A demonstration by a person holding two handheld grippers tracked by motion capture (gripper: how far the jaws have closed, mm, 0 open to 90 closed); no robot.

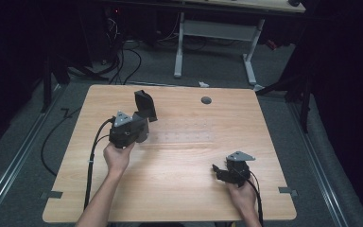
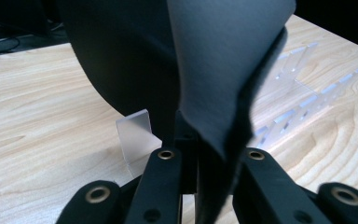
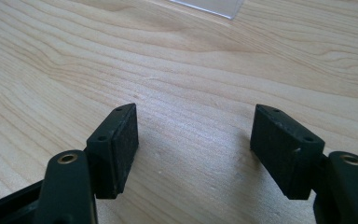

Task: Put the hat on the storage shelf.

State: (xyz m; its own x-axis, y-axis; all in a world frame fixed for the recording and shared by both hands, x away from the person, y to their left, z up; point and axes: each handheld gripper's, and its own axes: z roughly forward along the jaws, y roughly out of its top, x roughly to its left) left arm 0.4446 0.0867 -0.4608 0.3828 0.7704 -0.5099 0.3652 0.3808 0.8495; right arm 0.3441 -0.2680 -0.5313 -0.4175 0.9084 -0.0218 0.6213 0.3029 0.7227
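A person's left hand holds my left gripper (image 1: pixel 144 124) over the left half of the wooden table (image 1: pixel 170 194). It is shut on a curled black sheet (image 1: pixel 145 105) that rises from the jaws toward the far side. In the left gripper view the black sheet (image 2: pixel 223 60) bends upward from between the jaws of the left gripper (image 2: pixel 209 158), hiding much of what lies behind. My right gripper (image 1: pixel 219 170) rests low near the table's front right, open. In the right gripper view the right gripper (image 3: pixel 193 126) has only bare wood between its pads.
A clear slotted acrylic rack (image 2: pixel 303 102) lies on the table past the sheet, faintly seen mid-table (image 1: pixel 189 137). A small clear upright plate (image 2: pixel 135 135) stands by the left jaws. A round grommet hole (image 1: pixel 206 100) marks the far side. A desk frame (image 1: pixel 217 38) stands beyond.
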